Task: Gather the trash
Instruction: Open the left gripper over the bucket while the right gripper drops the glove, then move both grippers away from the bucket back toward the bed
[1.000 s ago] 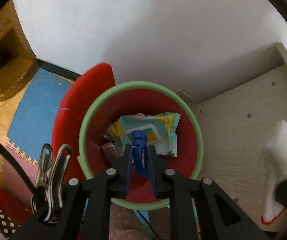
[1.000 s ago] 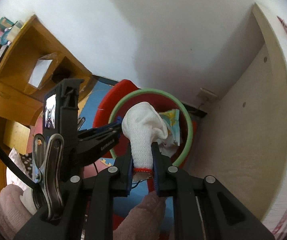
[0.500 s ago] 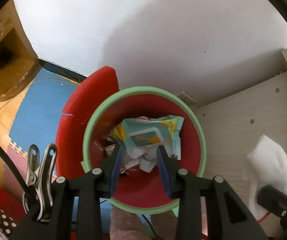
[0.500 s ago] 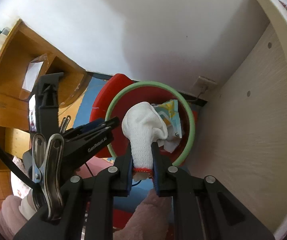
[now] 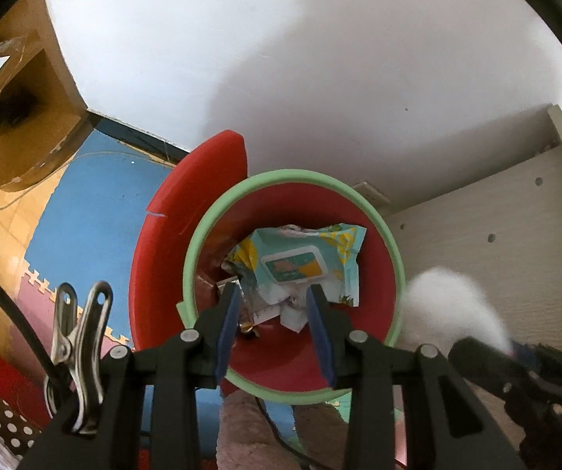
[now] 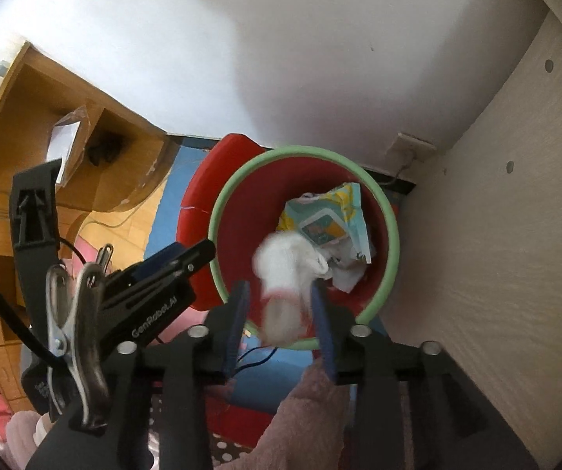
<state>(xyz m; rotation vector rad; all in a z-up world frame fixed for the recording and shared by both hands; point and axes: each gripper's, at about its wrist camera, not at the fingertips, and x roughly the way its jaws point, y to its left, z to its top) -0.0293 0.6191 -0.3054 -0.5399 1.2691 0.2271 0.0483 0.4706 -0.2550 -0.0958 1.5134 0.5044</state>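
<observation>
Both claws hang over the round red plastic bin with the pale green rim (image 5: 392, 258), which stands on the floor in the corner by the white wall and a pale wood-grain cabinet side (image 6: 496, 215). The left claw (image 5: 275, 305) stands apart with nothing between its blue pads, so its share looks delivered. On the bottom of the bin lie a turquoise-and-yellow wet-wipe packet (image 5: 304, 262) and some crumpled white paper scraps (image 6: 345, 276). The right claw (image 6: 281, 305) is opening at this moment, and the white knitted glove with a red cuff band (image 6: 287, 270) sits blurred between its pads, apparently slipping free, directly above the bin's mouth. I judge this drop nearly done: the glove should land inside. Whether more trash waits elsewhere cannot be told, since neither view shows the rest of the room.
</observation>
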